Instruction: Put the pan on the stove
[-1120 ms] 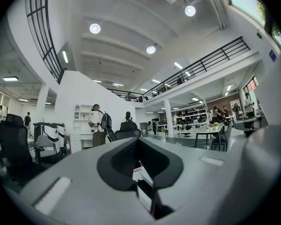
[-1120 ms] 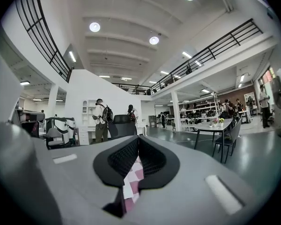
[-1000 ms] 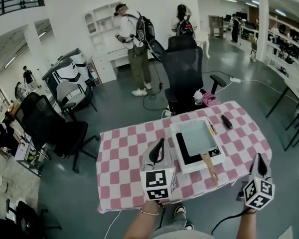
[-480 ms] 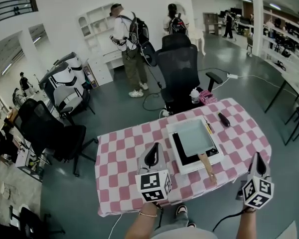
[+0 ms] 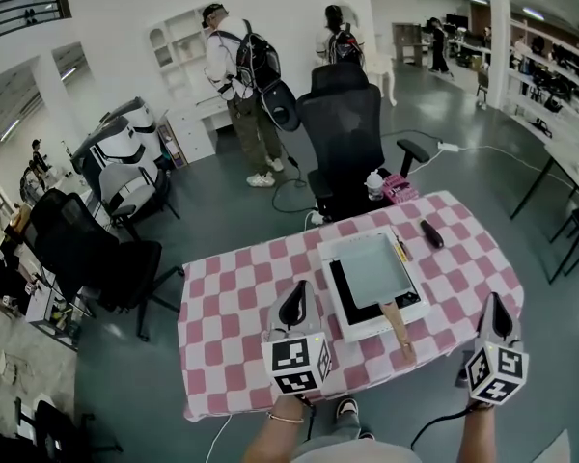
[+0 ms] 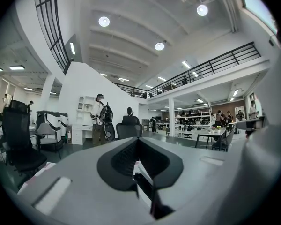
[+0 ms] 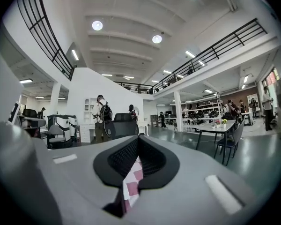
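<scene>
A rectangular grey pan [image 5: 374, 266] with a wooden handle [image 5: 398, 324] rests on the white stove [image 5: 351, 332], over its black glass top. The stove stands on the pink-checked table [image 5: 232, 307], right of centre. My left gripper [image 5: 292, 309] hangs shut and empty over the table's near part, left of the stove. My right gripper [image 5: 494, 316] is shut and empty at the table's near right corner. In the left gripper view the gripper [image 6: 136, 143] shows jaws closed together. In the right gripper view the gripper [image 7: 136, 146] is likewise closed, with checked cloth [image 7: 132, 182] below.
A black remote-like object [image 5: 431, 232] lies right of the stove. A white bottle [image 5: 373, 185] and a pink item [image 5: 399, 190] sit at the far edge. A black office chair [image 5: 343, 128] stands behind the table, and two people with backpacks [image 5: 234, 85] stand farther back.
Both grippers stay shut and nearly still. The head view has drifted a little, and the person at the back has stepped left.
</scene>
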A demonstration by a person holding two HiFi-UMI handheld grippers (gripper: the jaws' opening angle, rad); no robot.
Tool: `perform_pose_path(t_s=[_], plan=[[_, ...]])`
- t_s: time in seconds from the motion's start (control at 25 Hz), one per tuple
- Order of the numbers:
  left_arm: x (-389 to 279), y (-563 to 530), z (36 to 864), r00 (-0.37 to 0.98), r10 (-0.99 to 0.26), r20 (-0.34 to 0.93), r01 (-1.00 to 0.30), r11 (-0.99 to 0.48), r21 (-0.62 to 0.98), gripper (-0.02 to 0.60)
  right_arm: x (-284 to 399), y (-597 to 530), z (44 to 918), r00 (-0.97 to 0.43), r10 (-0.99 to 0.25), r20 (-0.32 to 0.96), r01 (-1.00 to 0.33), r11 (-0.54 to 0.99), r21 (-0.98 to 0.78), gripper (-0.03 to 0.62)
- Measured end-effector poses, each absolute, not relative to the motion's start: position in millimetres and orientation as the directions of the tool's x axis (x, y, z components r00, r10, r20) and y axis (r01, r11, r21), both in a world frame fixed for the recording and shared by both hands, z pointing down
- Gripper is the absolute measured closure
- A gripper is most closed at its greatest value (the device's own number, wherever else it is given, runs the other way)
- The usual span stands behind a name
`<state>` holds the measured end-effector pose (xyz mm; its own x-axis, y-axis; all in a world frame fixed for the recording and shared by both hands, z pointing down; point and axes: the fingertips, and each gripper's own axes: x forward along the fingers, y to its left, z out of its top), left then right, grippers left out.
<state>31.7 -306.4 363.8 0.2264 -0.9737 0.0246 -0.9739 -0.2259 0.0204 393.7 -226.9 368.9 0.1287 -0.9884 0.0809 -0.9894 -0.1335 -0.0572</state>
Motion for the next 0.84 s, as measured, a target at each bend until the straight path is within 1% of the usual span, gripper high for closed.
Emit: perform_pose_path(t_s=[0.84], plan=[[49.8,-322.9,384.6,0.257,-0.964,0.065,-0.965,-0.253,0.060,0.584,394.8,-254.5,377.5,0.106,-0.987,0.117,-0.992,-0.113,-0.056,0.585]])
